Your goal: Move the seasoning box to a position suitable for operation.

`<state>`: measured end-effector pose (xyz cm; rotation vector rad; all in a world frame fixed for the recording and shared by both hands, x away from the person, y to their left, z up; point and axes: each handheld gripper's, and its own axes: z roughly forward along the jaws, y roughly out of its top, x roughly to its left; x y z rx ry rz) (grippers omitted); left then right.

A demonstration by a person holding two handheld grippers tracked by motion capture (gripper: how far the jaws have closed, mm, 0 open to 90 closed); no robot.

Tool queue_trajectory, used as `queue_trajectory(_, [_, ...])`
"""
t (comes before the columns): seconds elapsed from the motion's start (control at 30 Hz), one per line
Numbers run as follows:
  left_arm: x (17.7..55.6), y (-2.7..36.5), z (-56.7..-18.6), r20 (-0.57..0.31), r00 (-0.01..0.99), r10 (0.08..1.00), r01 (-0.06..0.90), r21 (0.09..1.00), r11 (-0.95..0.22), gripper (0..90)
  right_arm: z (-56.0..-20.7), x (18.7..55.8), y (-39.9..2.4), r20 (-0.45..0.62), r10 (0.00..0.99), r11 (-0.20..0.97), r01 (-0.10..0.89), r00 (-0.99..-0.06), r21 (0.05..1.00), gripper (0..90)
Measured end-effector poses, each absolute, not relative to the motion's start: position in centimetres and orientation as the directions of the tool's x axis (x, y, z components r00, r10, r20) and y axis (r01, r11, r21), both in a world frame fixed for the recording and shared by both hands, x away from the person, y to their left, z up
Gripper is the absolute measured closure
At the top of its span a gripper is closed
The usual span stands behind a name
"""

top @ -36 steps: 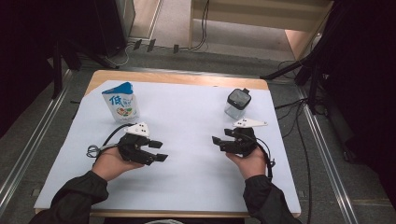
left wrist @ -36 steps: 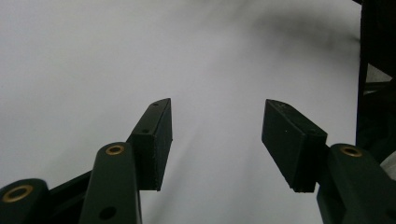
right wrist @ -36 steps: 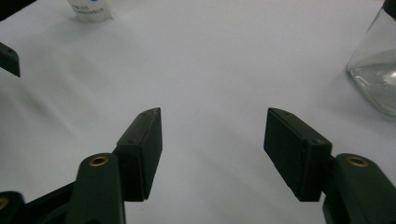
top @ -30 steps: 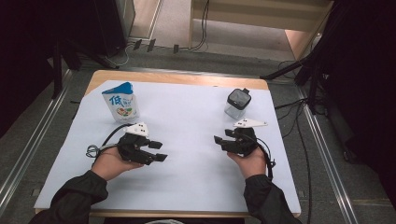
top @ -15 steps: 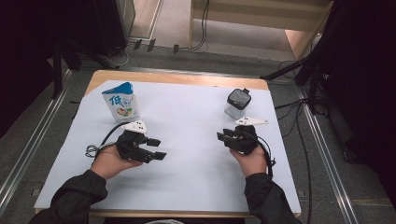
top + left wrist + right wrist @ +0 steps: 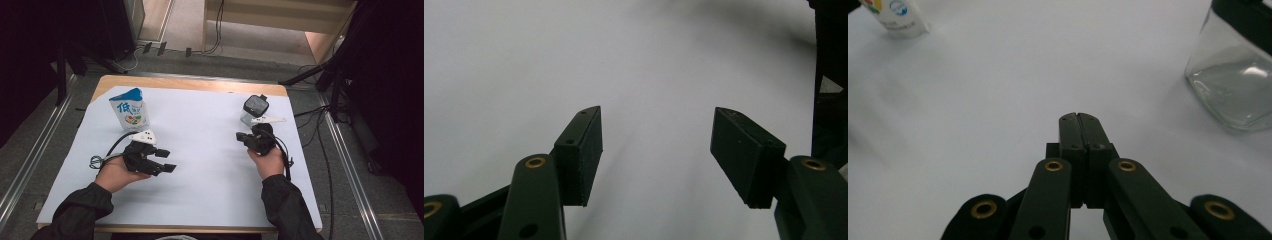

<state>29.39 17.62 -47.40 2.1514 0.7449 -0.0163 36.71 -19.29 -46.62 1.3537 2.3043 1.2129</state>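
Observation:
A blue-and-white pouch (image 6: 129,109) stands upright at the far left of the white sheet; its bottom corner (image 6: 895,17) shows in the right gripper view. A clear glass jar with a black lid (image 6: 254,111) stands at the far right, and also appears as the jar (image 6: 1238,75). My left gripper (image 6: 166,160) lies low over the sheet in front of the pouch, jaws pointing right, open (image 6: 657,120) with nothing between them. My right gripper (image 6: 240,136) sits just in front of the jar, pointing left, its jaws pressed together (image 6: 1078,117) and holding nothing.
The white sheet (image 6: 205,165) covers a wooden table whose bare edge (image 6: 195,82) shows at the back. Cables (image 6: 320,150) trail off the right side. Metal floor rails (image 6: 30,160) run along both sides. A light wooden frame (image 6: 280,20) stands beyond the table.
My right gripper has shifted away from the person and to the right, ending closer to the jar. The left gripper has hardly moved.

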Motion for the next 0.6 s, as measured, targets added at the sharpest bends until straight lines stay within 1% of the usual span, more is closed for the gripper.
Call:
queue_trajectory(0.17, [29.0, 17.9, -47.4, -0.254, 0.822, 0.51, 0.514, 0.716, -0.472, 38.4, -45.9, 38.2, -19.6, 0.198, 0.816, 0.23, 0.619, -0.543, 0.751, 90.0])
queue_trajectory(0.2, [28.9, 18.0, -47.3, -0.256, 0.821, 0.509, 0.515, 0.717, -0.47, 38.4, -45.6, 39.0, -19.5, 0.193, 0.82, 0.228, 0.617, -0.539, 0.753, 90.0])
queue_trajectory(0.37, [28.7, 18.2, -47.4, -0.243, 0.82, 0.518, 0.514, 0.709, -0.482, 38.4, -45.1, 40.4, -19.3, 0.192, 0.823, 0.224, 0.616, -0.535, 0.755, 90.0])
queue_trajectory(0.43, [28.7, 18.3, -47.5, -0.245, 0.819, 0.519, 0.518, 0.706, -0.483, 38.3, -44.9, 41.5, -19.1, 0.186, 0.824, 0.228, 0.614, -0.535, 0.756, 90.0])
queue_trajectory(0.6, [28.4, 18.5, -47.5, -0.245, 0.816, 0.524, 0.521, 0.705, -0.481, 38.3, -44.8, 42.7, -18.8, 0.206, 0.822, 0.22, 0.63, -0.531, 0.745, 90.0])
